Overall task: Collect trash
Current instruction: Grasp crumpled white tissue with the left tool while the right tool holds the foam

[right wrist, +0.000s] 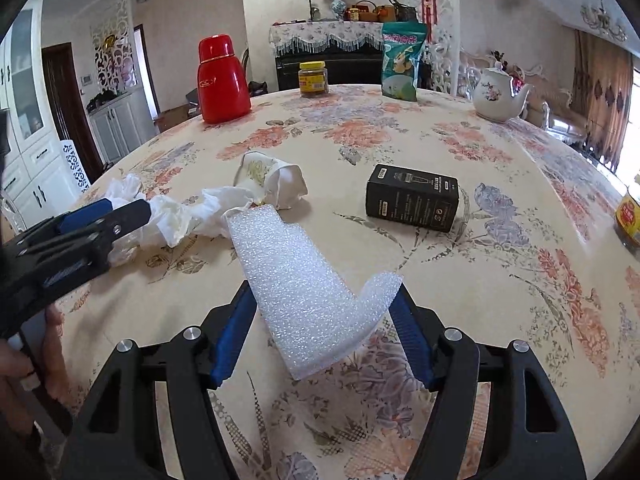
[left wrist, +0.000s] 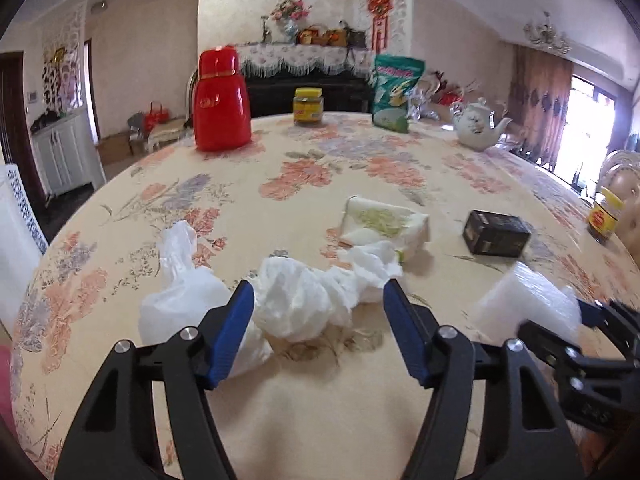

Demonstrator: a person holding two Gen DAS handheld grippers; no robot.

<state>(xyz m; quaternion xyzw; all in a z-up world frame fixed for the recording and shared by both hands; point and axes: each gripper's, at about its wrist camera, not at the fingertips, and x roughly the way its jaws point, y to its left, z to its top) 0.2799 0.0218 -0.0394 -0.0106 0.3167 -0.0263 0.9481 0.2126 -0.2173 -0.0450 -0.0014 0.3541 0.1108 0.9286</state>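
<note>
Blue-padded fingers (left wrist: pixel 236 332) of the left gripper (left wrist: pixel 319 294) stand spread on either side of a crumpled white plastic bag (left wrist: pixel 296 300) lying on the floral tablecloth (left wrist: pixel 320 408). The left pad lies against the bag's bulging left part; the right pad stands clear of the plastic, so no grip is formed. The bag's twisted length trails to the right toward a torn tissue packet (left wrist: pixel 384 224) just behind it.

Right gripper (right wrist: pixel 325 298) fingers pinch a white foam sheet (right wrist: pixel 296 284), both pads touching its edges. The sheet is folded into a trough and rises forward and to the left from the jaws, its far end standing over the table near the tissue packet (right wrist: pixel 276 184). In the left wrist view the same foam (left wrist: pixel 528 300) appears at the right edge, blurred, in the other gripper. In the right wrist view, a person's hand (right wrist: pixel 24 364) holds the left gripper's handle at the left edge.

Mid-table, a black carton (right wrist: pixel 412 198) lies on its side, to the right of the tissue packet and apart from it. A yellow-lidded jar (left wrist: pixel 604 216) stands near the right table edge.

At the far edge, left to right: a red thermos (left wrist: pixel 222 100), a second yellow-lidded jar (left wrist: pixel 308 106), a green snack bag (left wrist: pixel 396 92) standing upright, and a white teapot (left wrist: pixel 478 124). Behind them a dark sideboard with a fringed cloth (left wrist: pixel 304 58) carries flowers and baskets.
</note>
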